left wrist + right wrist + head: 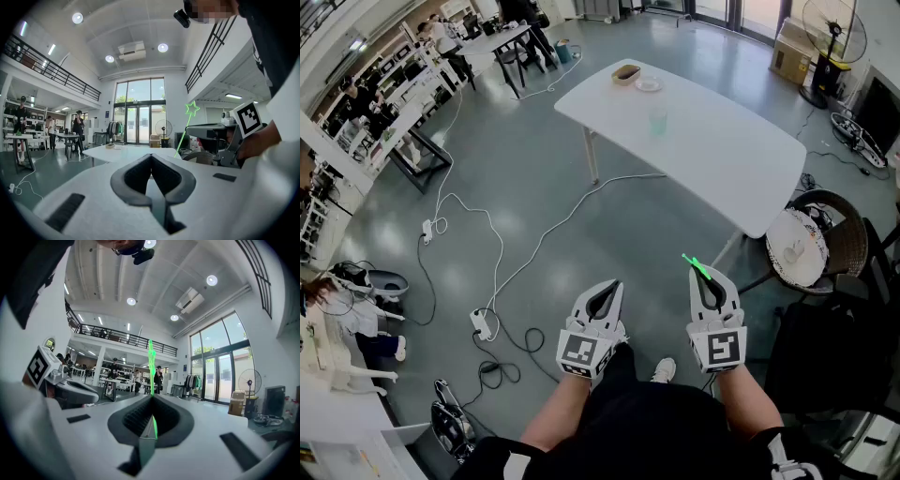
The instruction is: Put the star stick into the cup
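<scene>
cup (658, 122): upright on table (722, 159) | star stick (694, 262): clenched in right gripper (704, 271) fingers | left gripper (607, 284) fingers: pressed together

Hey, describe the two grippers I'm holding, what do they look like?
The left hand-held gripper and right hand-held gripper are white shells with dark grey padded jaws forming a teardrop outline. Each carries a cube with black-and-white square markers. No cables show.

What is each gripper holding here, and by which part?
Right gripper pinches the green star stick by its lower stem; the left gripper is shut on nothing.
</scene>
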A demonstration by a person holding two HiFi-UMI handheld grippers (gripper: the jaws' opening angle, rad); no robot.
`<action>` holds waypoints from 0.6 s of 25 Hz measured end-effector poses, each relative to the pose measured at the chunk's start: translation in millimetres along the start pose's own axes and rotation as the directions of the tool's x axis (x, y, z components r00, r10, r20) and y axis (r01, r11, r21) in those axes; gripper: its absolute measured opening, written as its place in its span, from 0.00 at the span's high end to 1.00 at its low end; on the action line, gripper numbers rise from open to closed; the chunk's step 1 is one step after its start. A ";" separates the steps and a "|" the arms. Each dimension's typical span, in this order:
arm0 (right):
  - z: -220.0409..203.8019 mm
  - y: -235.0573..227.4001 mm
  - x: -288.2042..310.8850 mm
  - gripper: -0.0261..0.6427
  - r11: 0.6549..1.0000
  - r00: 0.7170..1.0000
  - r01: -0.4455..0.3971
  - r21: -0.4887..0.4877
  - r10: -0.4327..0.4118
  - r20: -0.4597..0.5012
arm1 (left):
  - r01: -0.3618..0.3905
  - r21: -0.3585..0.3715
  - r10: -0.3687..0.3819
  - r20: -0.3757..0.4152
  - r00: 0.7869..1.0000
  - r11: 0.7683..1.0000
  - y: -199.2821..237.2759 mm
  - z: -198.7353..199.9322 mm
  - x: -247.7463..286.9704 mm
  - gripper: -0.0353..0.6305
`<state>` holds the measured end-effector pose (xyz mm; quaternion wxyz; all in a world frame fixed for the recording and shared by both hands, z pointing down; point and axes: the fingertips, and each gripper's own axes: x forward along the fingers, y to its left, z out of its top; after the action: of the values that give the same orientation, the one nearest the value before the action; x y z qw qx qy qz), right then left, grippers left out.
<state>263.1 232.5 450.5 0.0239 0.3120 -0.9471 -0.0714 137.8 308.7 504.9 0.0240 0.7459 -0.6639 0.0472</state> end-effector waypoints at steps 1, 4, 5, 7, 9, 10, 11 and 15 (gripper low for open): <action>-0.6 2.3 -3.0 0.95 1.000 1.000 0.000 0.002 0.000 -0.002 | 0.009 0.002 -0.009 -0.002 1.000 1.000 -3.7 -0.9 -1.9 0.93; 0.7 6.8 -8.7 0.95 1.000 1.000 0.003 0.011 -0.003 0.012 | 0.032 0.006 -0.032 -0.005 0.999 0.999 -12.4 -1.6 -5.7 0.93; 1.4 7.2 -9.4 0.95 1.000 1.000 0.005 0.012 -0.005 0.019 | 0.037 0.005 -0.037 -0.005 0.999 0.999 -14.2 -1.5 -5.6 0.93; 2.7 7.6 -9.2 0.95 1.000 1.000 0.005 0.019 -0.005 0.025 | 0.043 0.002 -0.043 -0.008 0.999 0.999 -16.3 -2.5 -3.6 0.93; -1.6 6.5 -9.0 0.95 0.999 1.000 0.010 0.031 -0.011 0.015 | 0.047 -0.001 -0.047 -0.018 0.999 0.999 -16.5 -5.9 -0.9 0.93; -3.8 5.3 -8.6 0.95 0.999 1.000 0.015 0.040 -0.016 0.012 | 0.047 -0.003 -0.047 -0.025 0.999 0.999 -15.4 -7.9 0.3 0.93; -4.4 3.3 -7.5 0.94 0.999 1.000 0.021 0.049 -0.022 0.016 | 0.047 -0.007 -0.047 -0.029 0.998 0.999 -13.4 -9.6 1.8 0.93; -0.5 -6.9 8.7 0.94 0.997 0.998 0.047 0.065 -0.050 0.041 | 0.045 -0.018 -0.046 -0.034 0.998 0.999 3.7 -10.1 13.7 0.93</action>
<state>260.2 221.8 449.9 -0.0081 0.3339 -0.9413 -0.0482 135.3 295.7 516.3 0.0427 0.7596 -0.6467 0.0539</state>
